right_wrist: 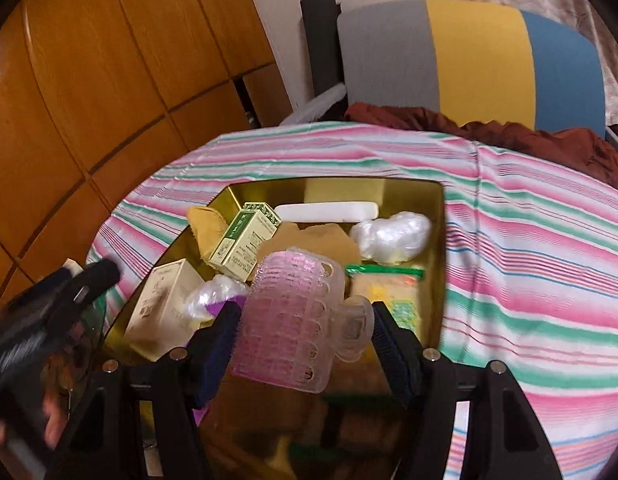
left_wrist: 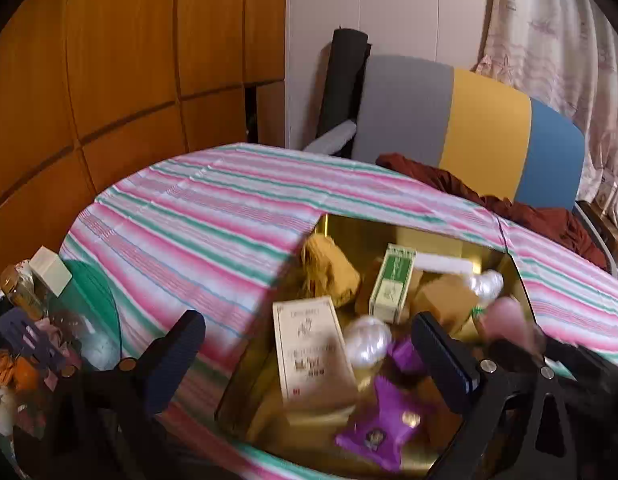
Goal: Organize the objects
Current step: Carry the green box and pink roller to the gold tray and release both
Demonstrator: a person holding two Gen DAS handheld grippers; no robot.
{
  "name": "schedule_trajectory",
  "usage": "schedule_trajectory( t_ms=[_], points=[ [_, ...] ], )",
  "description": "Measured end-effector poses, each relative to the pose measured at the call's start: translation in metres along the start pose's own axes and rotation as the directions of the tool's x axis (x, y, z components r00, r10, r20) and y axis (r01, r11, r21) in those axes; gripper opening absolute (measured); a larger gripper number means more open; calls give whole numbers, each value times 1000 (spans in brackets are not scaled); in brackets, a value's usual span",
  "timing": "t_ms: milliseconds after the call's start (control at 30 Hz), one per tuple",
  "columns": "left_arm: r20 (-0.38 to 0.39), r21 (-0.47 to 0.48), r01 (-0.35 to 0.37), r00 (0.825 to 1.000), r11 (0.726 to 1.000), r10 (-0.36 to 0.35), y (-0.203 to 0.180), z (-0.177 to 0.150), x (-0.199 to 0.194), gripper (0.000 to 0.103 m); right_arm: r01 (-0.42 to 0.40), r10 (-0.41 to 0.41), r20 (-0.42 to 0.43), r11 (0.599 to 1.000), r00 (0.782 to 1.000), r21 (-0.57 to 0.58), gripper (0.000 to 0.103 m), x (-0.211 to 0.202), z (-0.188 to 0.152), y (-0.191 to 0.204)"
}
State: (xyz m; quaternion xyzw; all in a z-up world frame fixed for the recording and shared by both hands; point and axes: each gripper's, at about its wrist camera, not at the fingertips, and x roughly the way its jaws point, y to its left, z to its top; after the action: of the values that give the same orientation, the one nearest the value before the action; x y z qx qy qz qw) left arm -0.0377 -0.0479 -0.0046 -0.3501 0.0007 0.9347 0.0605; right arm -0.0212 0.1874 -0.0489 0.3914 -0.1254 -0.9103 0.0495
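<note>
Right gripper point(right_wrist: 305, 336) holds a pink translucent hair roller with its clear clip point(right_wrist: 297, 320) between the two pads, fingers closed in on its sides, poised over the near end of the gold tray point(right_wrist: 437, 216). Judgement: the roller is very light, a hollow ribbed plastic shell, somewhat springy and easy to crush or to squirt out of a hard pinch; a light squeeze across the barrel's middle, as now, looks best, not on the thin clip tab. Appearance: cylindrical, rows of small arched openings, bristly surface, glossy clear clip on its right side. Left gripper point(left_wrist: 305, 348) stands wide open and empty, low over the tray's left edge; a glass jar of small items point(left_wrist: 33, 320) sits just beside its left finger. Further into the tray: a cream box point(left_wrist: 309, 344), a purple packet point(left_wrist: 383, 428), a crumpled plastic wrap point(right_wrist: 389, 236), a green-and-white box point(right_wrist: 245, 240), a mustard cloth point(right_wrist: 207, 224), a white bar point(right_wrist: 325, 212) against the far wall. Tray rests on the striped tablecloth point(right_wrist: 529, 248); beyond the table, a grey, yellow and blue chair point(right_wrist: 469, 60).
</note>
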Motion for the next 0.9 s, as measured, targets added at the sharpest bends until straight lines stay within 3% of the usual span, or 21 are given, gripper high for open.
schedule_trajectory(
  t_ms=[167,233,400,467,533,633,767,900],
  points=[
    [-18,8,-42,999,999,42,3,-10,-5,103,38,-38,-27,999,999,26,71,16,10,-4],
    [-19,32,-68,998,997,68,1,-14,-6,103,27,-28,17,998,999,57,86,3,9,-9],
    [-11,86,-112,993,990,114,-5,-19,-10,103,-1,-5,81,997,997,74,86,-30,-2,-15],
    [-18,97,-122,992,988,124,-7,-19,-12,103,41,-45,92,998,995,42,80,-37,-8,-11],
    [-20,99,-133,991,986,136,-7,-21,-14,103,144,-143,82,990,986,-1,51,-35,-9,-3],
    [-52,88,-131,989,987,136,-8,-23,-13,103,177,-174,52,982,983,-62,39,-19,-6,5],
    [-107,84,-110,987,990,119,-11,-26,-11,103,180,-177,32,974,984,-136,38,9,-1,19],
    [-117,103,-122,984,987,133,-14,-27,-14,103,112,-111,21,993,994,-37,40,2,3,11]
  ],
)
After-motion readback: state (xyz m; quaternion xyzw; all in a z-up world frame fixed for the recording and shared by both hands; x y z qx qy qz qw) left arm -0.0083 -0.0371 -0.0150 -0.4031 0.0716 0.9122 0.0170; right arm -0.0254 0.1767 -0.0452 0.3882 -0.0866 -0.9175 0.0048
